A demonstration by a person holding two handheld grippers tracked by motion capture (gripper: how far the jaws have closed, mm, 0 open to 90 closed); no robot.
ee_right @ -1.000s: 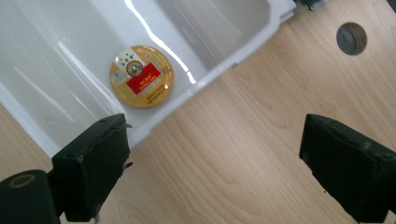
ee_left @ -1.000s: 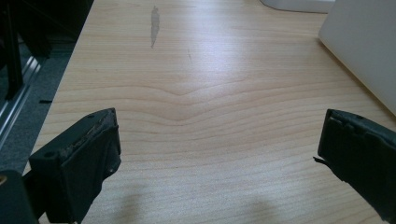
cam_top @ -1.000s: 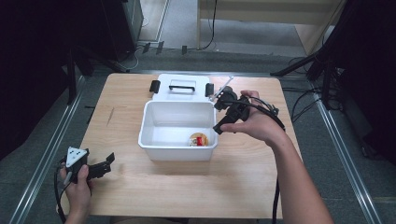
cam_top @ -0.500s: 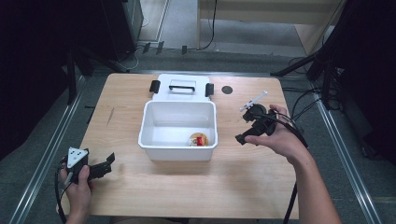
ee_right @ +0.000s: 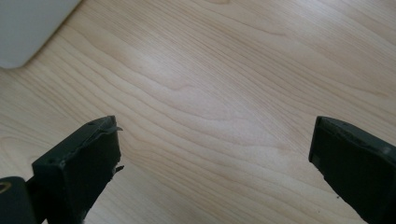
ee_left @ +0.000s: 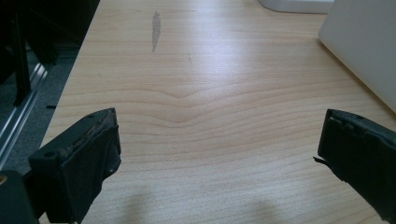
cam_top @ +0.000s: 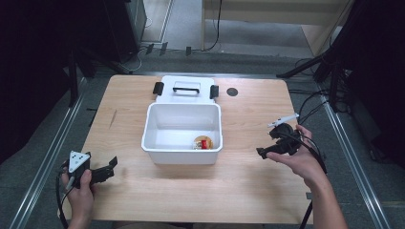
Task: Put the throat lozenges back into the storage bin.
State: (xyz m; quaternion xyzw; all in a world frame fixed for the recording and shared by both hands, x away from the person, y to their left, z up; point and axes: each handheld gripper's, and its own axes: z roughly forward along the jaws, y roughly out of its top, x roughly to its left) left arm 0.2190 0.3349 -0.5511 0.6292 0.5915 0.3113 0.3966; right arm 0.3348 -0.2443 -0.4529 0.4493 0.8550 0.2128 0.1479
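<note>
**Right gripper backs off from the bin with nothing in it**

A second ago our right gripper (cam_top: 270,150) hung over the near right corner of the white plastic bin (cam_top: 182,153); half a second ago it had cleared the rim, and now it sits low over the bare desk (cam_top: 239,191) at the right of the high view, well apart from the bin. Its jaws have just been opening on the way out, and in the right gripper view the two black fingers (ee_right: 79,168) stand wide apart with only wood grain between them. A corner of the bin shows at the upper left of that view.

The small red and yellow object (cam_top: 203,142) lies on the bin floor, toward its near right corner, just as it did in both earlier pictures (we cannot make out what it is). So we judge this a drop already made, and the hand is now retreating empty.

Our left gripper (cam_top: 102,171) has not stirred: it rests at the lower left of the high view, near the desk's front edge. Its fingers (ee_left: 79,172) are wide apart too, with nothing between them, and the bin's side wall fills the upper right of the left gripper view.

Behind the bin, in the upper middle of the high view, lies its white lid (cam_top: 185,88) with black latches, off and flat. Closing the bin looks like the likely job left for us.
</note>
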